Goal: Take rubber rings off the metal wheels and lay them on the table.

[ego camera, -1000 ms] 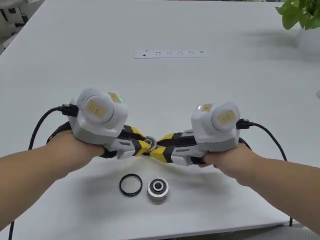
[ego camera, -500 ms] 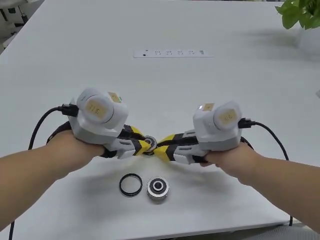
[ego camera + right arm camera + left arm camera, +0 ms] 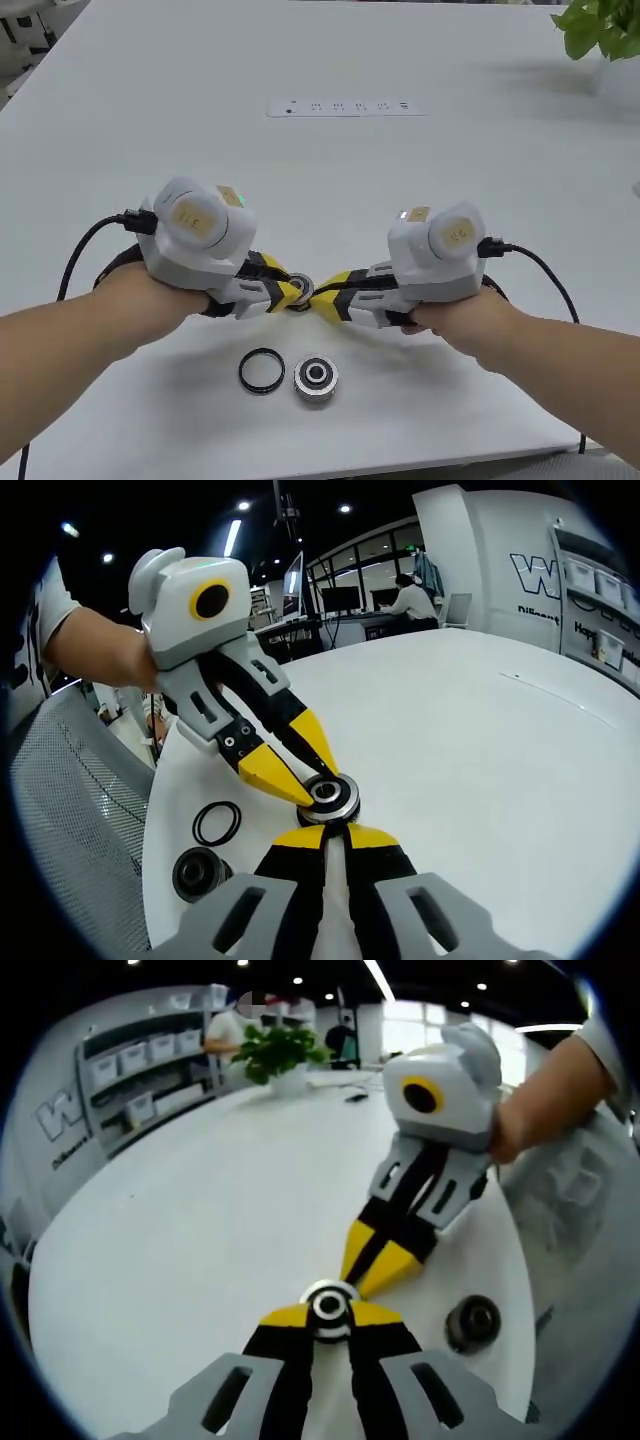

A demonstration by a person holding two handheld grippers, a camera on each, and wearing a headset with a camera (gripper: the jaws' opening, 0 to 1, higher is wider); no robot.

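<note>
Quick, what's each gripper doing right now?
Left gripper: closed on a wheel.
Right gripper: closed, apparently pinching that wheel's ring.

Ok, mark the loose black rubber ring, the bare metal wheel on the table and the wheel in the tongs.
Loose black rubber ring [image 3: 240, 371]: head view, left side of band.
Bare metal wheel [image 3: 316, 376]: head view, hub.
Held metal wheel [image 3: 329, 793]: right gripper view, hub.

Gripped wheel [image 3: 302, 291] mostly hidden in head view — plant [image 3: 600, 26] cropped at corner.
</note>
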